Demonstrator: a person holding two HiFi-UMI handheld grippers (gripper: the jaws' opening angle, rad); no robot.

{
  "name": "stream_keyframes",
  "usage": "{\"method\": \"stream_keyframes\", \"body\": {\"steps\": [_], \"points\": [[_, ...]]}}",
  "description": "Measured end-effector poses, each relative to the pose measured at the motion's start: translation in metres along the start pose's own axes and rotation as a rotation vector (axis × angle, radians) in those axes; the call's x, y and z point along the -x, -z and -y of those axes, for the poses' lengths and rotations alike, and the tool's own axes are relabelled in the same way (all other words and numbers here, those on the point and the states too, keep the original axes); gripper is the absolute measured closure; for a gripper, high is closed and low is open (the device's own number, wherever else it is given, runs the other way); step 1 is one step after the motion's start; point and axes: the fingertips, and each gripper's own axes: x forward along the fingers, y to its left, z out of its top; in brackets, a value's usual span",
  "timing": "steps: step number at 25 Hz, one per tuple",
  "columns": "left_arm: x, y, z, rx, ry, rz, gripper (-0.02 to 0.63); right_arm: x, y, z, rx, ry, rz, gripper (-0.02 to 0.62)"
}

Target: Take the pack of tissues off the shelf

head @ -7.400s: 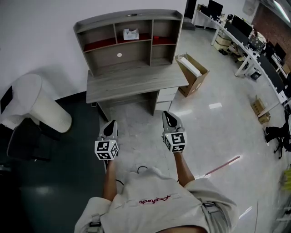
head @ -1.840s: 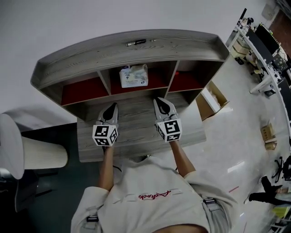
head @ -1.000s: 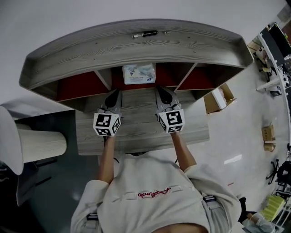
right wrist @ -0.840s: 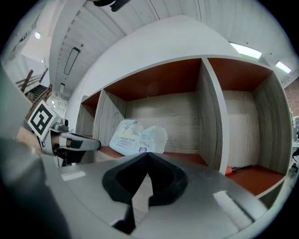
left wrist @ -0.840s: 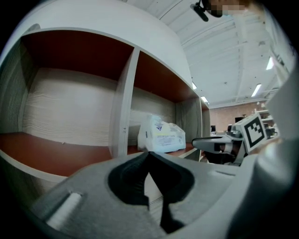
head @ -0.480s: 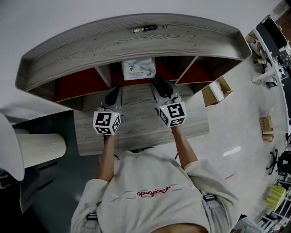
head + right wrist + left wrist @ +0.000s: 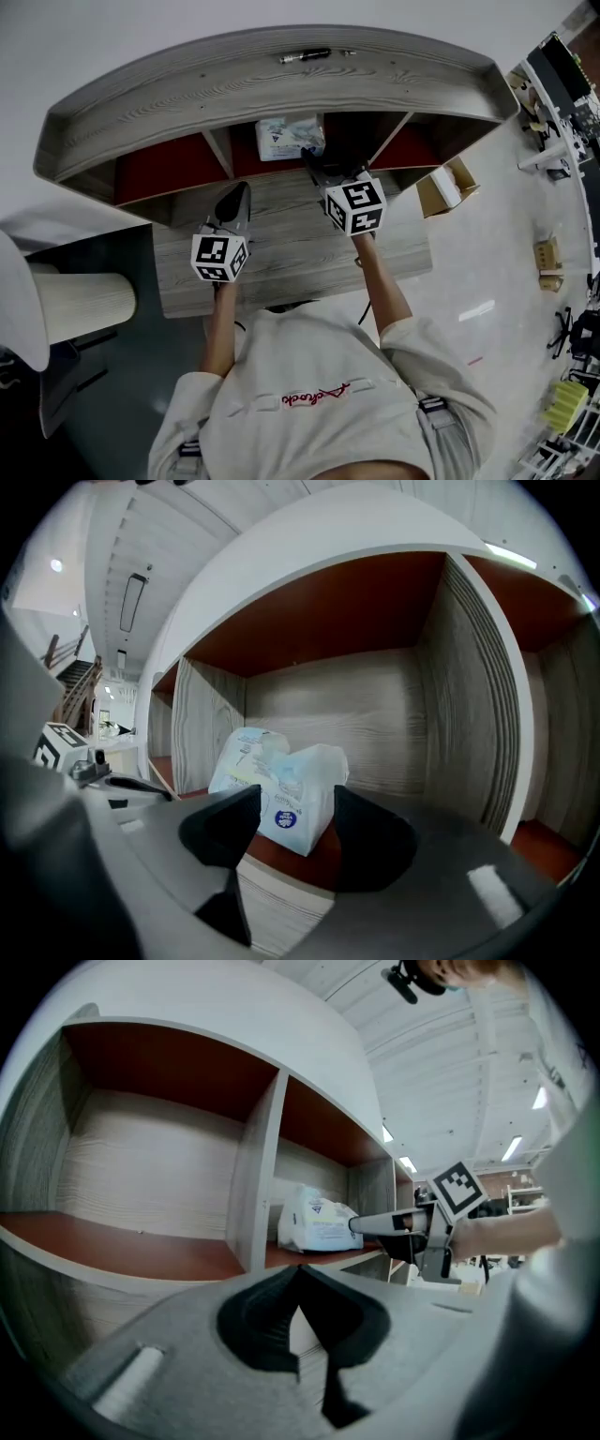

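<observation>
The pack of tissues point(image 7: 291, 137) is white and blue and lies in the middle compartment of the wooden shelf unit point(image 7: 272, 89), on a red board. My right gripper point(image 7: 321, 172) reaches into that compartment. Its jaws have just been opening and now stand wide, open. In the right gripper view the pack point(image 7: 281, 785) shows between and just beyond the tips of the right gripper point(image 7: 295, 810), with neither pad pressing on it. My left gripper point(image 7: 238, 194) hovers lower over the desk, shut and empty. The left gripper view shows the pack point(image 7: 314, 1222) with the right gripper's finger point(image 7: 380, 1224) at its side.
A dark pen point(image 7: 305, 56) lies on the shelf unit's top. The desk top point(image 7: 281, 253) spreads below both grippers. An open cardboard box point(image 7: 445, 187) stands on the floor at the right, a white chair point(image 7: 56, 300) at the left. The side compartments hold nothing.
My right gripper has moved forward and a little up to the middle compartment, and its jaws went from shut to wide open. The left gripper has kept its place.
</observation>
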Motion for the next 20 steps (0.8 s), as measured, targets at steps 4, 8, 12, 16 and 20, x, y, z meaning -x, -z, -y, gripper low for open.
{"method": "stream_keyframes", "body": {"steps": [4, 8, 12, 16, 20], "points": [[0.0018, -0.0005, -0.0026, 0.003, -0.005, 0.004, 0.607, -0.003, 0.0068, 0.0021, 0.021, 0.031, -0.042, 0.387], [0.0022, -0.002, -0.0031, -0.001, -0.003, 0.008, 0.607, -0.0037, 0.0072, 0.0035, 0.049, 0.056, -0.042, 0.503], [0.0034, -0.0031, -0.0049, -0.001, -0.006, 0.007, 0.607, -0.0028, 0.0074, 0.0022, 0.076, 0.065, -0.038, 0.568], [0.0026, -0.0037, -0.0069, -0.003, -0.004, 0.008, 0.607, -0.0011, 0.0068, 0.0013, 0.083, 0.07, -0.026, 0.575], [-0.0001, -0.0054, -0.0032, -0.006, 0.01, 0.011, 0.607, 0.0049, 0.0053, 0.0029, 0.084, 0.081, -0.016, 0.575]]}}
